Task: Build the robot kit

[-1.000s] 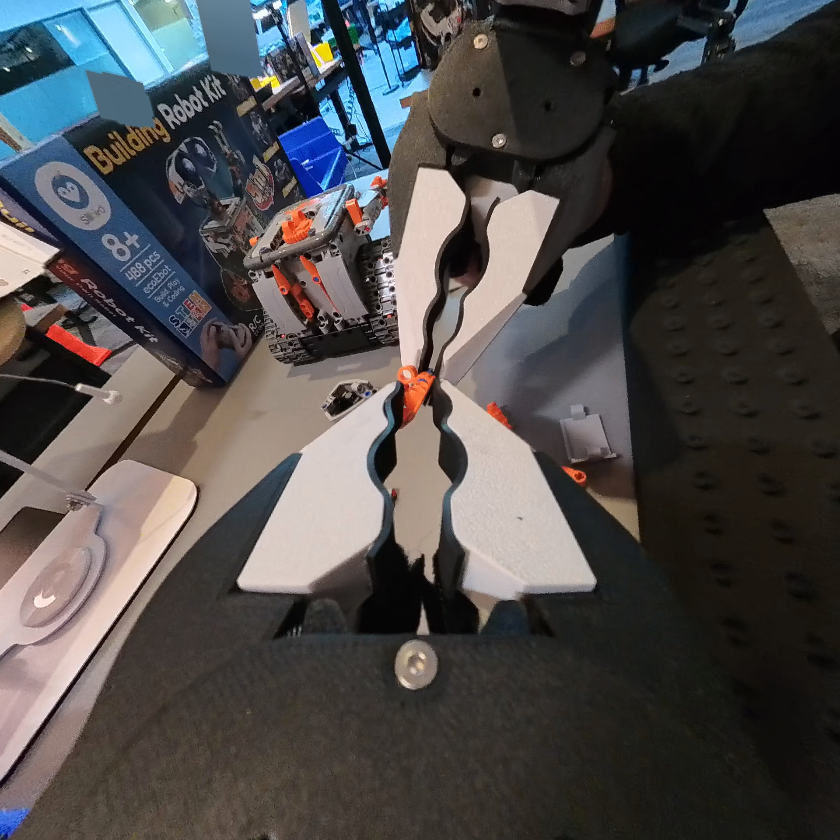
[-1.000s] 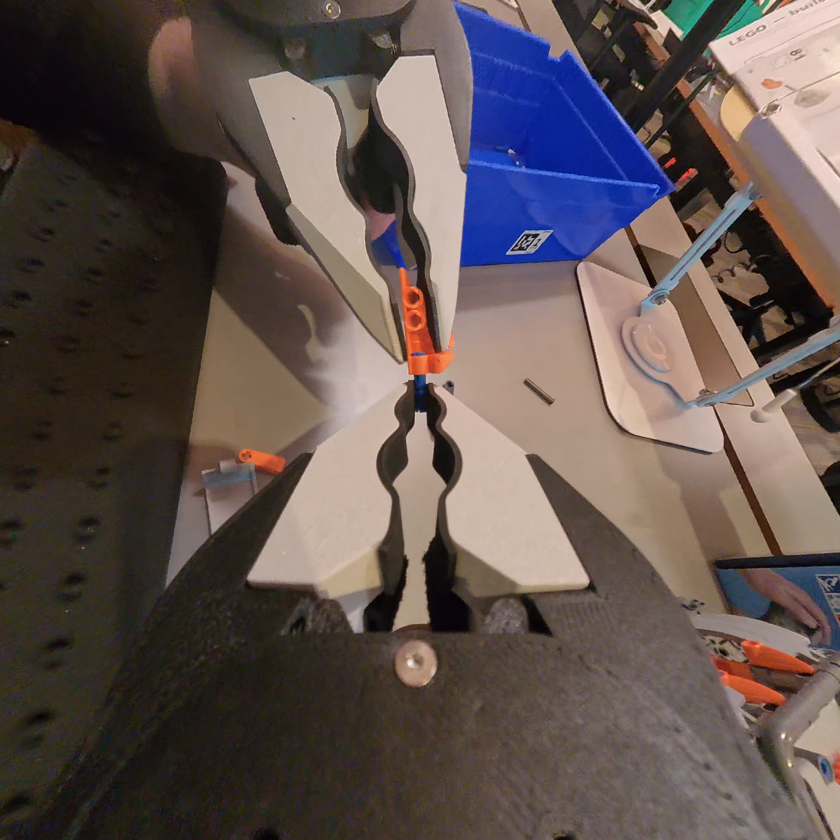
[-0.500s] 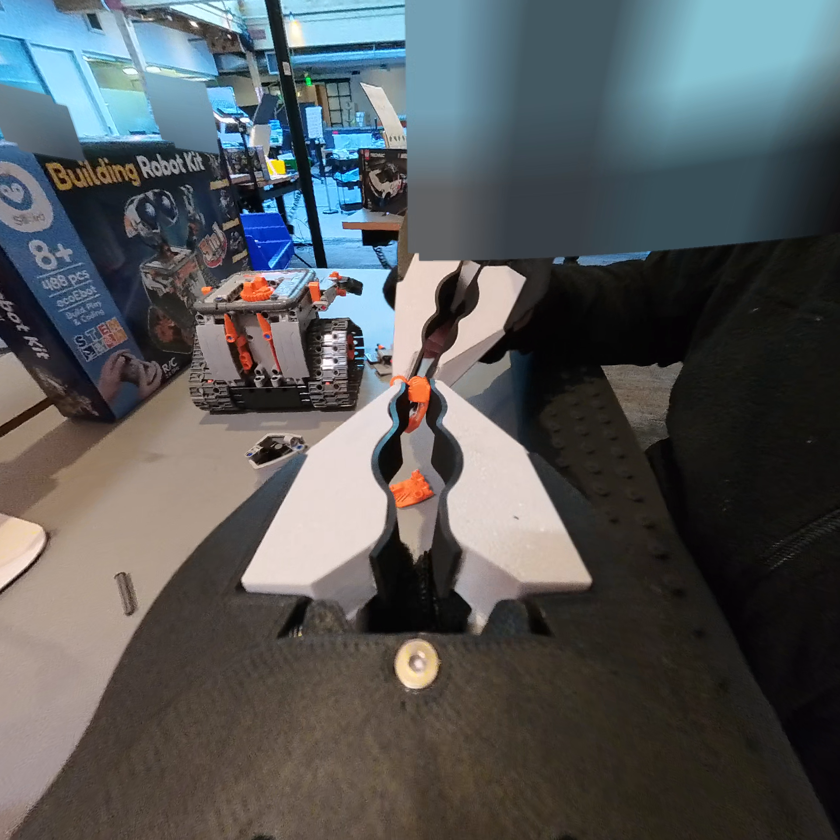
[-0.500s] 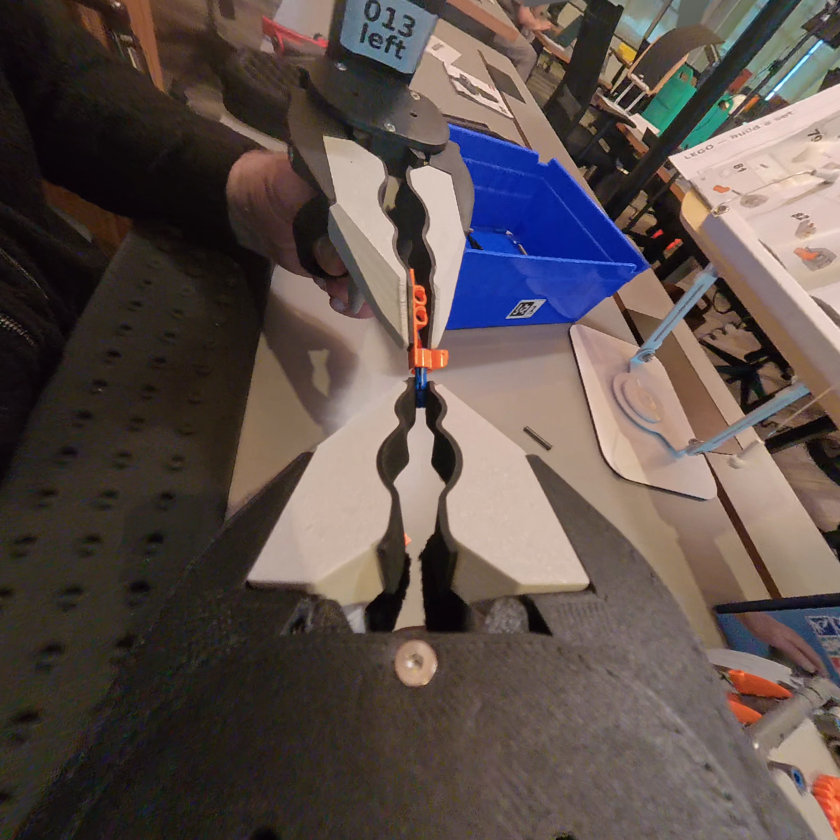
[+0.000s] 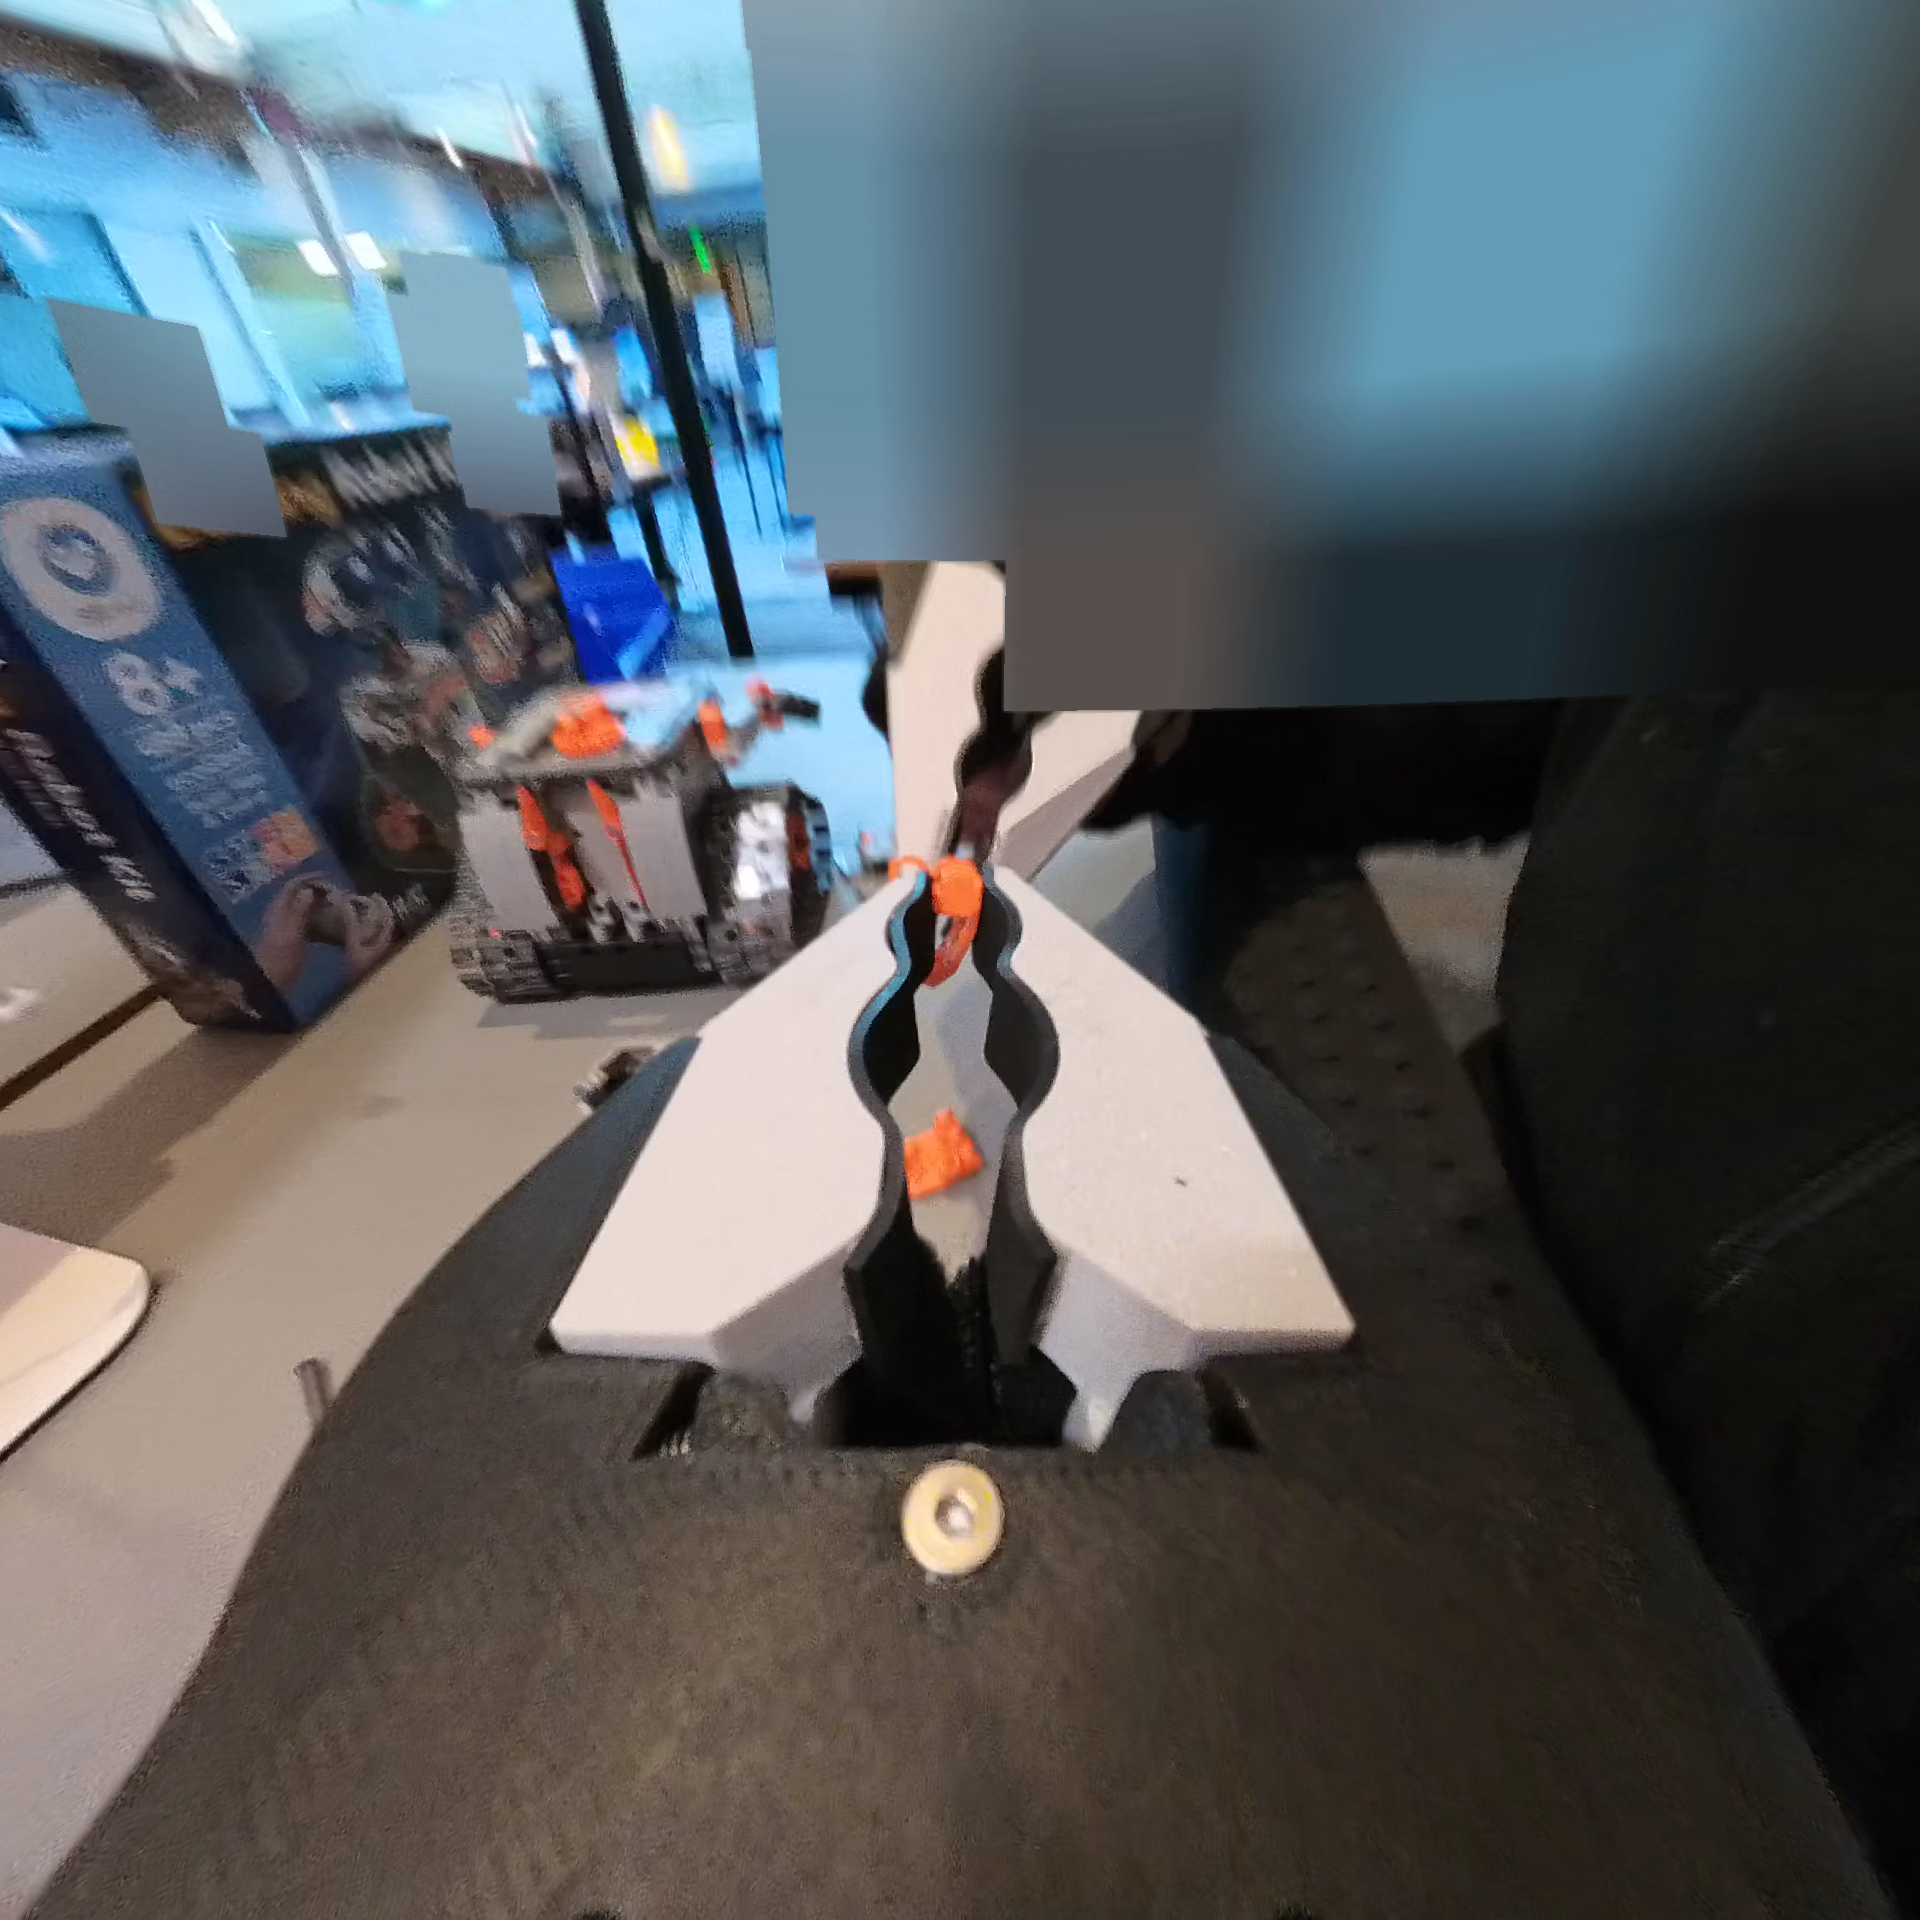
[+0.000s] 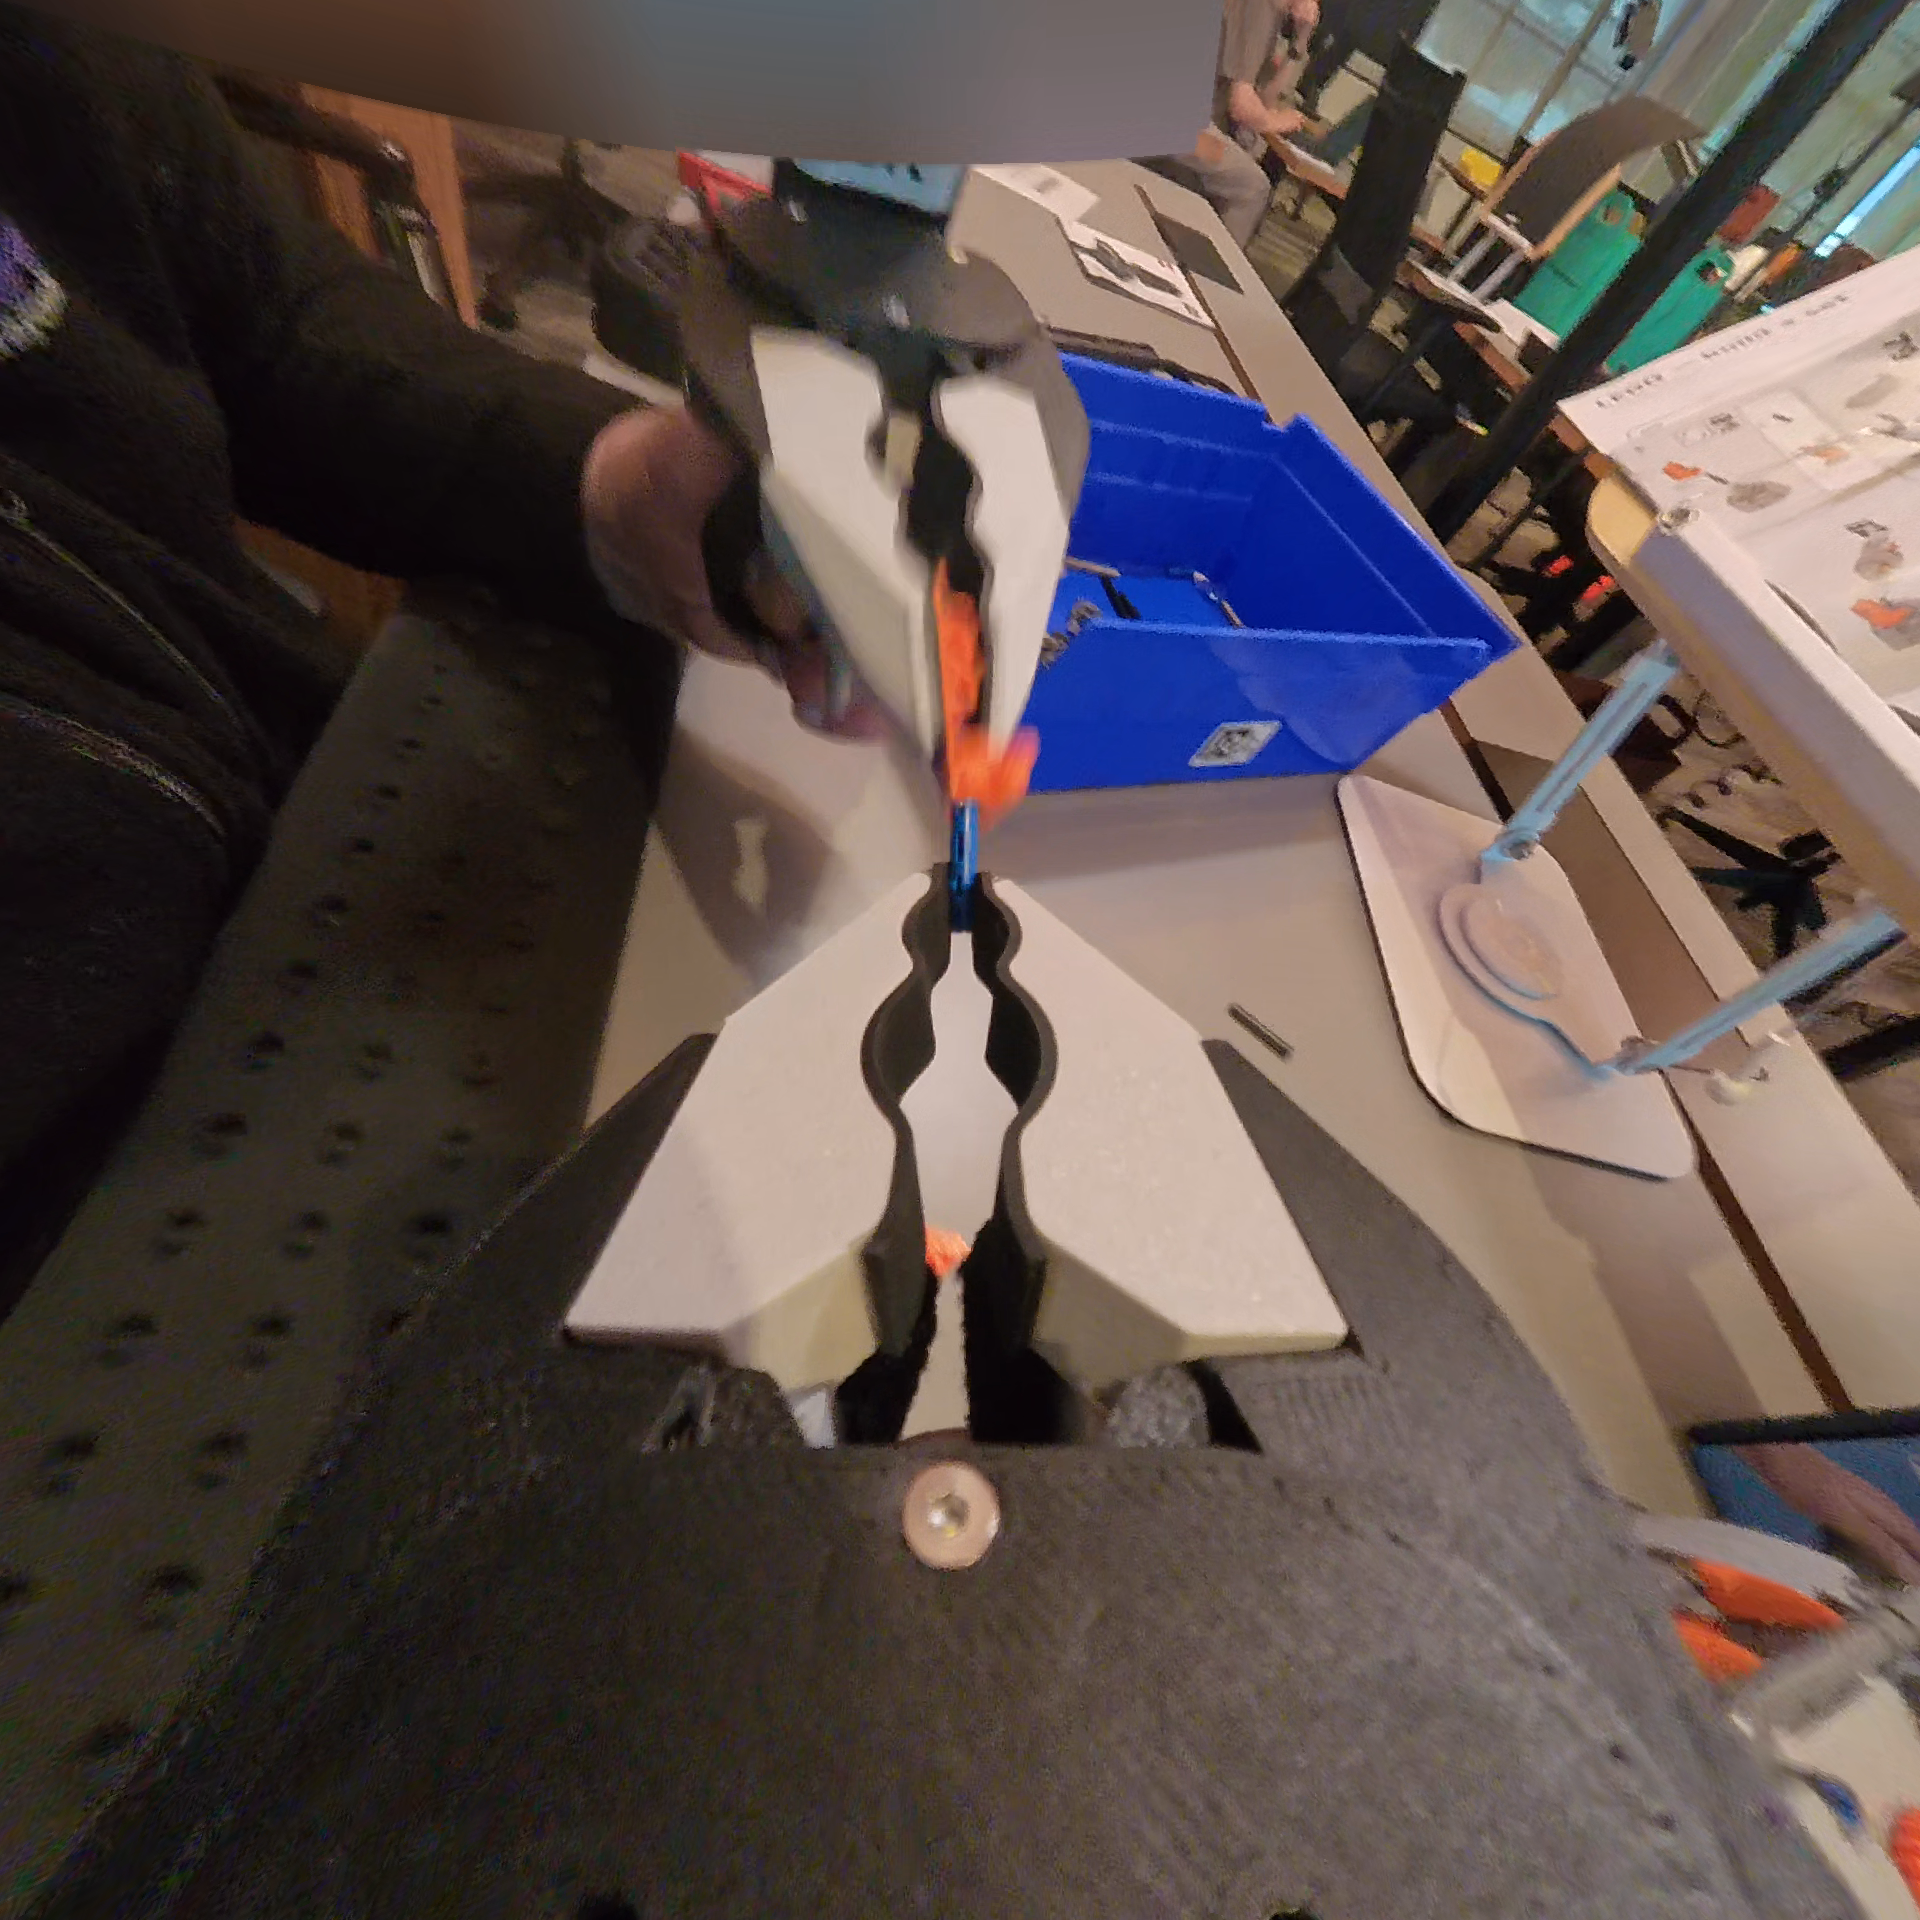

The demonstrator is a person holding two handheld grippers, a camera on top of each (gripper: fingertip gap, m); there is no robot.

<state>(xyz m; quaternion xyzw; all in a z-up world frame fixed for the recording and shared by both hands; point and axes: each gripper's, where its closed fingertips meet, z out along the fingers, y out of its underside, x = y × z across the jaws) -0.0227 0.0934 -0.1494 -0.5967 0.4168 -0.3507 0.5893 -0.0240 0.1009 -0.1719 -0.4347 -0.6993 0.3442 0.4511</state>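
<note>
Orange piece in left gripper, blue pin in right gripper

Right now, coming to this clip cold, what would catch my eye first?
The two grippers meeting tip to tip at centre: the left gripper is shut on an orange beam piece, and the right gripper is shut on a small blue pin that points into it. Next, the bright blue bin on the table behind them, and the grey-and-orange tracked toy robot beside a dark blue kit box.
</note>
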